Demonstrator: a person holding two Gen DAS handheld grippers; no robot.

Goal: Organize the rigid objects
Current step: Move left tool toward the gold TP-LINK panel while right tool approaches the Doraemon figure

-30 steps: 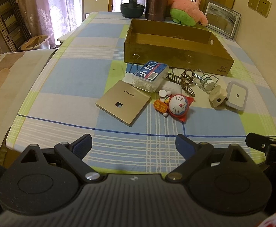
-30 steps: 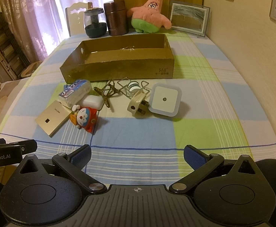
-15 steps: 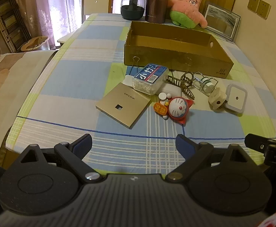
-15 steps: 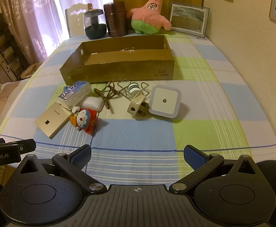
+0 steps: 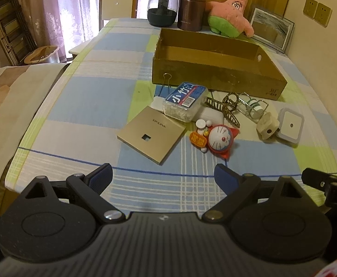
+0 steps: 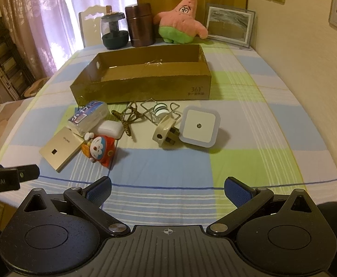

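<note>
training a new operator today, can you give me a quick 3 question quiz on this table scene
1. True or false: the cardboard box already holds the Doraemon toy.
2. Multiple choice: what lies directly against the white square night light? A) beige plug adapter B) gold panel C) cotton swab box
3. Fill in: both the left gripper and the right gripper have their fingers ____ and hold nothing.

Key:
1. False; the toy lies on the tablecloth in front of the box.
2. A, the beige plug adapter.
3. open
</note>
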